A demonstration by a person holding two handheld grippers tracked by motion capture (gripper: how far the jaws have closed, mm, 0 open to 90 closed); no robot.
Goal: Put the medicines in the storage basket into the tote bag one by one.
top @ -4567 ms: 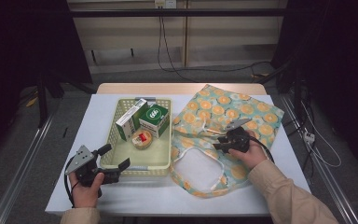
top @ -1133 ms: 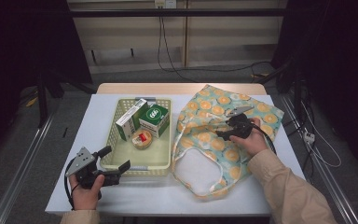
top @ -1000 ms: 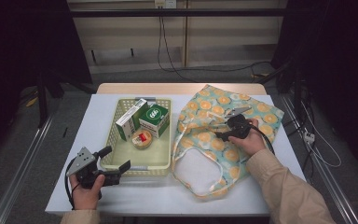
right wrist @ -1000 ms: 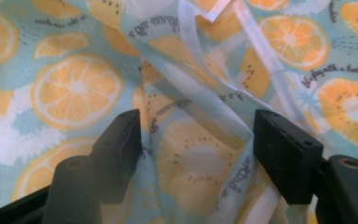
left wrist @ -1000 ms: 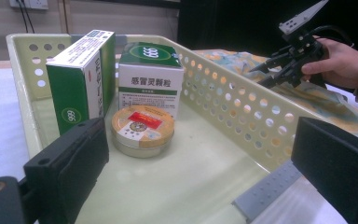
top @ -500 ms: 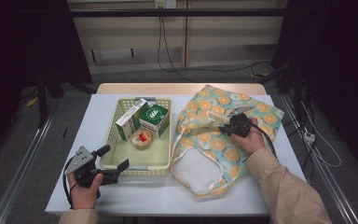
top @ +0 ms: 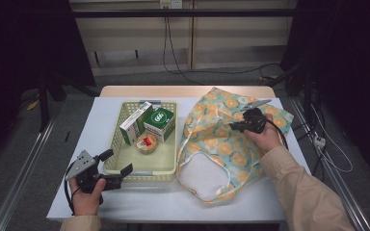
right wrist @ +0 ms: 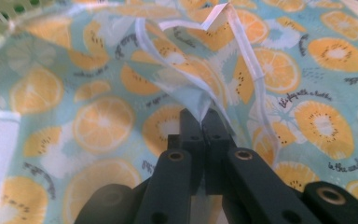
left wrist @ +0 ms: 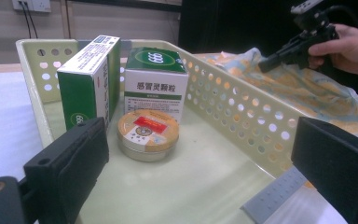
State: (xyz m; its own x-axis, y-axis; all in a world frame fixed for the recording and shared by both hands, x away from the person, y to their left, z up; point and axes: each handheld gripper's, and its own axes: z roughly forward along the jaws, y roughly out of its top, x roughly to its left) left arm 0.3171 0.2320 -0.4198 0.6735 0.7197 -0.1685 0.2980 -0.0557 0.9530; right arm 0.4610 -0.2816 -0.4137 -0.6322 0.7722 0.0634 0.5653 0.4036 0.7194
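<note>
A cloth bag [top: 231, 139] printed with orange slices lies on the right half of the table, its white-lined mouth toward the front. My right gripper [top: 234, 126] is shut on a raised fold of the bag [right wrist: 200, 100], the jaws pressed together on the fabric. A pale yellow basket [top: 160, 163] stands left of the bag. It holds a tall green-and-white box [left wrist: 91, 77], a square green-topped box [left wrist: 154, 79] and a round tin [left wrist: 148, 134]. My left gripper [top: 117, 162] is open at the basket's near left corner, with nothing between its jaws.
The white table top [top: 101, 125] ends at a wooden strip [top: 183, 90] along the far edge. Cables run across the floor [top: 188, 67] behind the table. Metal rails [top: 24, 173] flank both sides.
My right gripper has moved away from me over the bag, pulling the pinched fabric with it so the bag's mouth has narrowed. The left gripper has stayed put.
</note>
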